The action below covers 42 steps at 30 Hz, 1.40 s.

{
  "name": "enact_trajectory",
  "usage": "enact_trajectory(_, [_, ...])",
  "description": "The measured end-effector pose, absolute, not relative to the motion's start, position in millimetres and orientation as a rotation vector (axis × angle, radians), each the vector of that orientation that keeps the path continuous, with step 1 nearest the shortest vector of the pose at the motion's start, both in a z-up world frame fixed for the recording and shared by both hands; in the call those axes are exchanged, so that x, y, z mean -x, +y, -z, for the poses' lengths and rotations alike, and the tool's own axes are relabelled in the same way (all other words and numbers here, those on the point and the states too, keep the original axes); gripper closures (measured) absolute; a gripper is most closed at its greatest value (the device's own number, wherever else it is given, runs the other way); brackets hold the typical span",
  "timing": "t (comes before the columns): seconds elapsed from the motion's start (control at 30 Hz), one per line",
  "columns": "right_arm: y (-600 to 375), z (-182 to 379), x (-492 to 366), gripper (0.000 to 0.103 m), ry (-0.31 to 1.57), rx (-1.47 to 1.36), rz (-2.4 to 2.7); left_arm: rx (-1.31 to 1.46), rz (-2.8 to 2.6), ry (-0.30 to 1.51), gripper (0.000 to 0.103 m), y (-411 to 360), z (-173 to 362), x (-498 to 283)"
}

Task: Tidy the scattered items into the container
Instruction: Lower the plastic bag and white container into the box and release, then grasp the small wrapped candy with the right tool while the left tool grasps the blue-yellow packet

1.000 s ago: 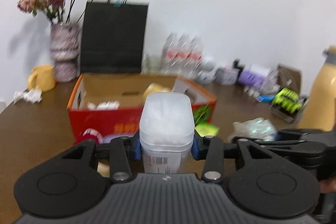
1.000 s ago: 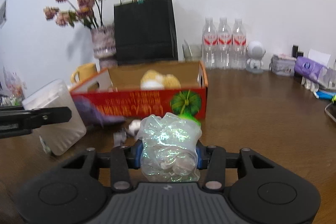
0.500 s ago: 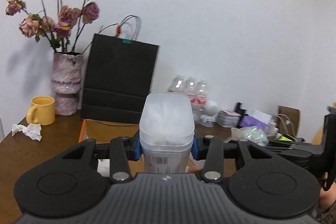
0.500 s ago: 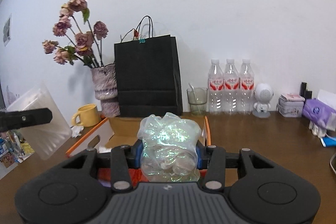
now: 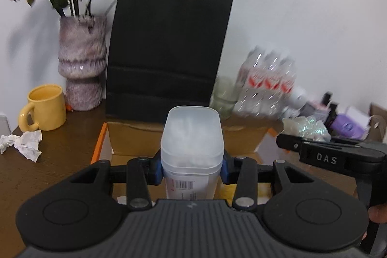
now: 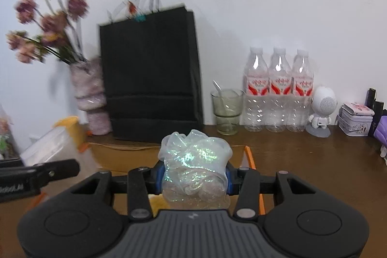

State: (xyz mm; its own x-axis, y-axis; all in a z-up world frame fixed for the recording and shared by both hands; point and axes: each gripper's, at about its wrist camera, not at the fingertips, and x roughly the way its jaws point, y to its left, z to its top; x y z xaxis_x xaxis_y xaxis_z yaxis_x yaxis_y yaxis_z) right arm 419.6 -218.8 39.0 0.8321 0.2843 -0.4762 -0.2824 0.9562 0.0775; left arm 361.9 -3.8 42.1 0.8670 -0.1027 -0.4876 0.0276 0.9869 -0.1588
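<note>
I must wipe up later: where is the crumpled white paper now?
In the left wrist view, the crumpled white paper lies at the far left on the wooden table, just in front of the yellow mug.

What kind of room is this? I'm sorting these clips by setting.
Probably a home or small office desk against a wall: a wooden tabletop with a vase of dried flowers, a yellow mug, a black paper bag and three water bottles.

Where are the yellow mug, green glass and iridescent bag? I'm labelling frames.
yellow mug (image 5: 47,108), left wrist view, its side wall.
green glass (image 6: 227,110), right wrist view, its body.
iridescent bag (image 6: 194,168), right wrist view, its crumpled front.
</note>
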Motion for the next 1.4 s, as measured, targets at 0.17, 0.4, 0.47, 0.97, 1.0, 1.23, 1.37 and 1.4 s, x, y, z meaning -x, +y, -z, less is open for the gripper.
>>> enact_trajectory(0.17, [-207, -11, -451, 0.06, 0.556, 0.067, -0.266, 0.109, 0.026, 0.579, 0.061, -10, -23, -387])
enact_trajectory(0.4, [-205, 6, -462, 0.032, 0.666, 0.094, -0.308, 0.103, -0.001, 0.631, 0.04, -13, -4, -397])
enact_trajectory(0.47, [-206, 2, -459, 0.015, 0.663, 0.094, -0.32, 0.083, -0.019, 0.617, 0.021, -15, -7, -394])
enact_trajectory(0.97, [-200, -24, -438, 0.001, 0.633, 0.115, -0.353, 0.074, -0.062, 0.504, 0.0, -10, -38, -362])
enact_trajectory(1.0, [-200, -26, -437, 0.001, 0.629, 0.116, -0.352, 0.073, -0.066, 0.504, 0.0, -10, -39, -361])
enact_trajectory(1.23, [-203, -40, -415, 0.001, 0.588, 0.119, -0.35, 0.087, -0.054, 0.489, 0.0, -8, -46, -338])
enact_trajectory(1.37, [-207, -50, -388, 0.0, 0.546, 0.128, -0.356, 0.084, -0.043, 0.476, 0.0, -4, -51, -314])
enact_trajectory(1.4, [-208, -53, -379, 0.0, 0.534, 0.132, -0.357, 0.08, -0.039, 0.469, 0.0, -3, -52, -307])
